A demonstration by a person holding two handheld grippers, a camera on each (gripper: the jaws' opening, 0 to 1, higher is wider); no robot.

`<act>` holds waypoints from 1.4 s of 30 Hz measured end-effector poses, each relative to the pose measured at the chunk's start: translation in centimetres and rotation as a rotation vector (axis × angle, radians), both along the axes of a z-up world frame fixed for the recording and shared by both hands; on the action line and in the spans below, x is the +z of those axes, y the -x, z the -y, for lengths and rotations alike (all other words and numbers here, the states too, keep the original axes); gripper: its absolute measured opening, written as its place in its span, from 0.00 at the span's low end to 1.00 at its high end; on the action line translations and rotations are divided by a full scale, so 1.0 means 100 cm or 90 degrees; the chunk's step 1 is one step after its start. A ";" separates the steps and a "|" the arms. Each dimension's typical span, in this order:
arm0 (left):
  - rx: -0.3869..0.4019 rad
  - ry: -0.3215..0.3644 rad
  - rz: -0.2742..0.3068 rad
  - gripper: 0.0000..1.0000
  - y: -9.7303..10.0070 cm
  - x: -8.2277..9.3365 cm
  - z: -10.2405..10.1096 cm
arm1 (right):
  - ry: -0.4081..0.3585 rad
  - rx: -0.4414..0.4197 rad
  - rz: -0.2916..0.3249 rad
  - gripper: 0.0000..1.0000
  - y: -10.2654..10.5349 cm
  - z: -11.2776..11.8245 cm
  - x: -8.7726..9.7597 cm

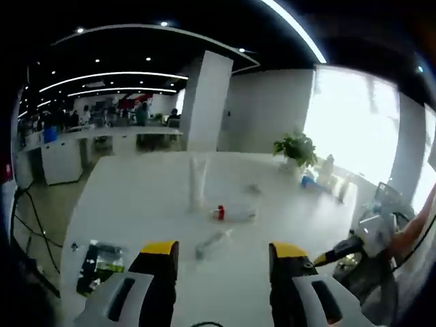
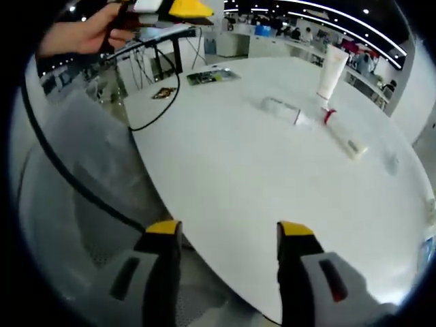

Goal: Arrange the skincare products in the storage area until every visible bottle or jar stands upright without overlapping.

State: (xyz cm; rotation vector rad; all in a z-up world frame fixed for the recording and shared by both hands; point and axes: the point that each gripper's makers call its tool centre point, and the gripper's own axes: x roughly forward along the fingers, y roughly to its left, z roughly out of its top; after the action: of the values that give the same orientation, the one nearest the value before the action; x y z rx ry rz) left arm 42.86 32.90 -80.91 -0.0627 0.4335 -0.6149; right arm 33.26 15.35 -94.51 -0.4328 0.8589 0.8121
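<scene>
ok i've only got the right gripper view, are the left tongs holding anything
observer: no, the left tongs are open with nothing between them.
operator: anything further along the table that i'm missing
observer: yes, a potted plant stands on the table's far side, to the right of the upright white tube in the left gripper view.

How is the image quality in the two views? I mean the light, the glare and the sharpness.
Left gripper view: the bright window is blown out, the plant stands dark against it, and the bottles lying on the white table look soft. Right gripper view: light is more even, the upright white tube is fairly clear, and the fisheye bends the table edge strongly.
</scene>
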 end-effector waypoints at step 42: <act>-0.127 -0.241 0.000 0.42 0.077 -0.087 0.012 | 0.005 -0.006 0.000 0.59 -0.005 -0.001 0.002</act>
State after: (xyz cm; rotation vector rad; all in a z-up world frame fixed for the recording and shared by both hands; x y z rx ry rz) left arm 35.17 31.74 -89.57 0.3451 0.5540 -0.7188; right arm 33.73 15.47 -94.31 -0.4358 0.8636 0.7995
